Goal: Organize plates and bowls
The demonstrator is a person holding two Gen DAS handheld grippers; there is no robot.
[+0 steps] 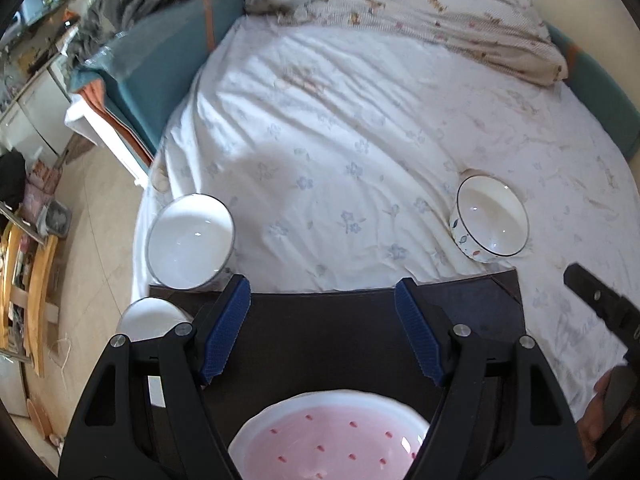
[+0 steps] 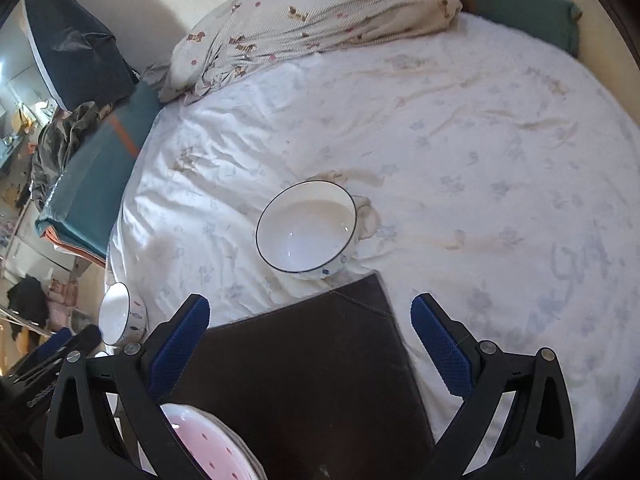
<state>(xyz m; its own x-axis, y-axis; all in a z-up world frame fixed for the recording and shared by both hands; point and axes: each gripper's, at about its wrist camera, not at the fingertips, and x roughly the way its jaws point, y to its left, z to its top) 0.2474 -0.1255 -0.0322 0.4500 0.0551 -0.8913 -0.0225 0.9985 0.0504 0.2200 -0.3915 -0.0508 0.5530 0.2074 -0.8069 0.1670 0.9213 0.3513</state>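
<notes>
I hold both claws spread and empty: the left claw hangs over the dark mat, with the pink plate just beneath it, and the right claw faces the patterned bowl ahead on the bed. A white bowl sits ahead-left of my left claw, near the bed's edge. My worry: the soft sheet gives, so a nudge could tip either bowl, or push the white one off.

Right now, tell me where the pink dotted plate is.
The pink dotted plate lies on the near part of the dark mat, low in the left wrist view between the left gripper's open fingers; the right wrist view shows it bottom left.
</notes>
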